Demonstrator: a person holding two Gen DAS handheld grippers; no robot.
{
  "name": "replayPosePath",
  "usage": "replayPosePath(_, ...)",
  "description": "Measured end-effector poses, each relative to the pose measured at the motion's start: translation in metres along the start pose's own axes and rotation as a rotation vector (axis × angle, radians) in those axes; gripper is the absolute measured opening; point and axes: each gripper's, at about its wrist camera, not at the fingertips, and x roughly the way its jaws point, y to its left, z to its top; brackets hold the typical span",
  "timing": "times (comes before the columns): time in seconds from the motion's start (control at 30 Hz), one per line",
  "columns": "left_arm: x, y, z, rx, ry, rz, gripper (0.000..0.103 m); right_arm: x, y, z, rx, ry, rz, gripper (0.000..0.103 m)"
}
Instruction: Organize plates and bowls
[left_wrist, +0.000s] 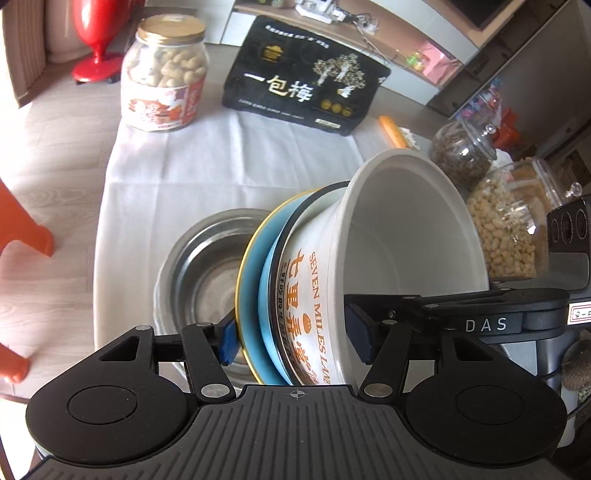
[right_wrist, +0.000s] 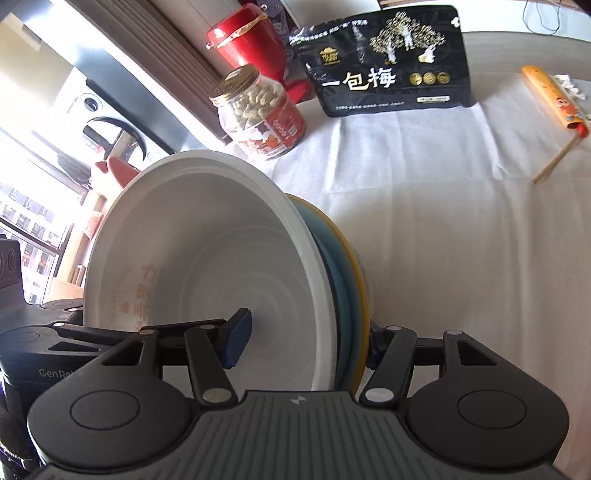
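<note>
A stack of dishes hangs tilted above the table, held from both sides. It is a white paper bowl (left_wrist: 406, 236) with orange lettering, nested in a dark-rimmed dish and a blue plate (left_wrist: 255, 280) with a yellow rim. My left gripper (left_wrist: 294, 336) is shut on the stack, one pad inside the white bowl and one on the plate's back. My right gripper (right_wrist: 306, 343) grips the white bowl (right_wrist: 207, 258) and blue plate (right_wrist: 347, 280) the same way from the opposite side. A steel bowl (left_wrist: 207, 273) sits on the cloth beneath the stack.
A white cloth (right_wrist: 461, 240) covers the table. At the back stand a peanut jar (left_wrist: 162, 74) and a black snack bag (left_wrist: 306, 77). Glass jars (left_wrist: 506, 229) of nuts and tea stand at the right. An orange chopstick packet (right_wrist: 550, 99) lies far right. An orange stool (left_wrist: 18, 229) is left of the table.
</note>
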Motion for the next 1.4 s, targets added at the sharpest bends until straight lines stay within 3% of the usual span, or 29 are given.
replayPosePath(0.23, 0.028, 0.048, -0.004, -0.061, 0.033, 0.007, 0.062, 0.066, 0.004, 0.010, -0.002, 0.120, -0.020, 0.060)
replayPosePath(0.37, 0.038, 0.056, -0.006, -0.083, 0.052, -0.031, 0.057, 0.065, 0.007, 0.013, -0.046, 0.084, -0.074, 0.062)
replayPosePath(0.53, 0.036, 0.047, -0.012, -0.048, 0.015, 0.025, 0.051, 0.064, 0.007, 0.012, -0.054, 0.080, -0.092, 0.062)
replayPosePath(0.83, 0.035, 0.048, -0.012, -0.060, 0.020, 0.031, 0.043, 0.056, -0.001, 0.011, 0.024, 0.109, -0.076, 0.061)
replayPosePath(1.1, 0.035, 0.049, -0.011, -0.071, 0.011, 0.036, 0.042, 0.030, 0.003, 0.007, -0.019, 0.046, -0.101, 0.058)
replayPosePath(1.17, 0.032, 0.048, -0.010, -0.063, 0.000, 0.046, 0.041, 0.016, 0.013, 0.004, -0.082, -0.022, -0.128, 0.058)
replayPosePath(1.23, 0.031, 0.048, -0.010, -0.064, 0.001, 0.045, 0.041, 0.003, 0.020, 0.002, -0.118, -0.057, -0.102, 0.058)
replayPosePath(1.4, 0.020, 0.052, -0.006, -0.089, -0.013, 0.038, 0.041, 0.001, 0.027, 0.000, -0.147, -0.066, -0.120, 0.058)
